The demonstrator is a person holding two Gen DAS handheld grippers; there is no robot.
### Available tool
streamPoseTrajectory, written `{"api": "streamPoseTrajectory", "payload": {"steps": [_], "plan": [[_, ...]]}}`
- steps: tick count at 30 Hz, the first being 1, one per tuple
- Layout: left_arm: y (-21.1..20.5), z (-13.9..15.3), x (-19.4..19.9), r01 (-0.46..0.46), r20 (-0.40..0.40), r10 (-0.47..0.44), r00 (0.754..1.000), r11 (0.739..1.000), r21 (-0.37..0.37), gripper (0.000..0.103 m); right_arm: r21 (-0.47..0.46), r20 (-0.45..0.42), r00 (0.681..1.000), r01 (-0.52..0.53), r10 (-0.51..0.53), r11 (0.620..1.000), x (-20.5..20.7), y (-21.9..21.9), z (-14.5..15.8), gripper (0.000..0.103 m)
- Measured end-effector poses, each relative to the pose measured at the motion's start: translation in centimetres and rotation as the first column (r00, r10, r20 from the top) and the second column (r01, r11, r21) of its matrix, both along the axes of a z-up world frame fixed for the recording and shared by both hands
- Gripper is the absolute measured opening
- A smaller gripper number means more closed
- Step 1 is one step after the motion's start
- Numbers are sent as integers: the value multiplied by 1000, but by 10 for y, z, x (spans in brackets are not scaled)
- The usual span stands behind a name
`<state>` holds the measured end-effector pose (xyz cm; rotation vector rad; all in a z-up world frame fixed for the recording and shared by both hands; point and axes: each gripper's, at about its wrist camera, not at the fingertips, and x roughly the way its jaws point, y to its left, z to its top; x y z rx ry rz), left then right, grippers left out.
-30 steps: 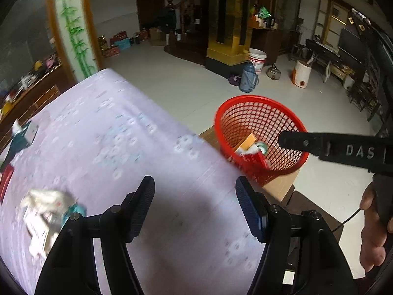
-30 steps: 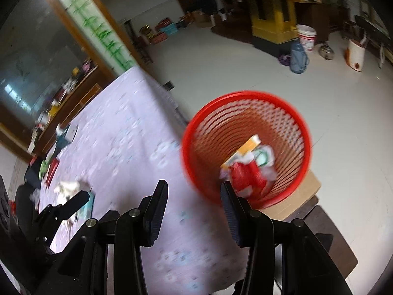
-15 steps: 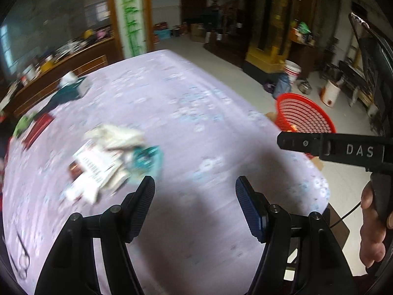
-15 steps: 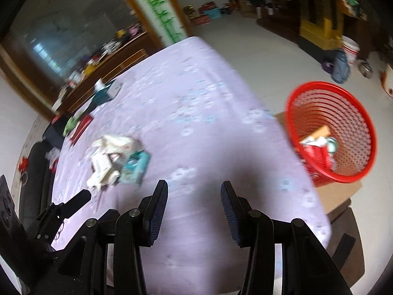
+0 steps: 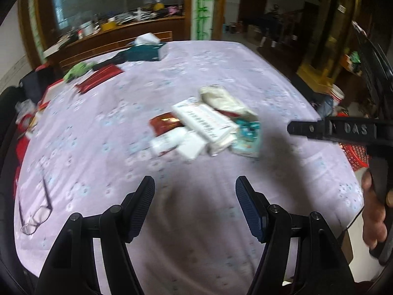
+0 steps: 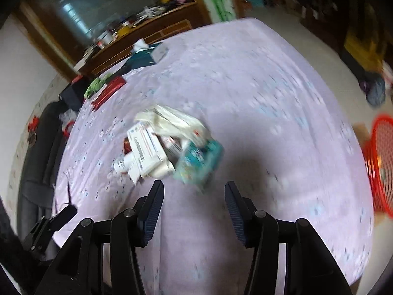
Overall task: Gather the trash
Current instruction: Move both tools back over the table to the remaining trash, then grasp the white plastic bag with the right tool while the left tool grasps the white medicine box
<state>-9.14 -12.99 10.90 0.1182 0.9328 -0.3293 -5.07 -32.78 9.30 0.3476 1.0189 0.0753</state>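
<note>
Both tools are empty and facing a heap of trash that lies near the middle of the worktop, so the step in hand looks like the approach to the next pick. The left gripper hangs above the near edge with its fingers spread wide and nothing between them; the right gripper is likewise released, its fingers apart and pointed at the heap's near side. The heap is mixed: a white barcoded box on top, a pale crumpled bag behind it, a teal packet on the side toward the basket, and a red-brown wrapper on the opposite side. The red basket stands off the worktop's right edge, lower than the surface, with some litter already inside. The next move, by my reading, calls for picking one loose item, likely the teal packet since it lies nearest the right gripper, closing on an edge that stands proud, then carrying it over the right edge. The worktop is covered in a lilac flowered cloth; a pair of spectacles lies near its left edge, and a dark green tissue box, a red flat pack and something green sit toward the far left corner. Beyond are a wooden sideboard under a large window, a bamboo-painted pillar and a pale floor. Both views are motion-blurred.
</note>
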Motion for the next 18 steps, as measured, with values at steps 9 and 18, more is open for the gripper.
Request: {"api": "streamPoseTrajectory", "payload": {"steps": [9,18], "plan": [[40,-3,8,-70,-13,70,997,997,11,67,-197,32,976,-205,215,959,79,52,-9,75],[60,-4,21,-100,-25,100,995,995,16,67,-234,-27,977,-213,212,949,134,50,-40,63]]}}
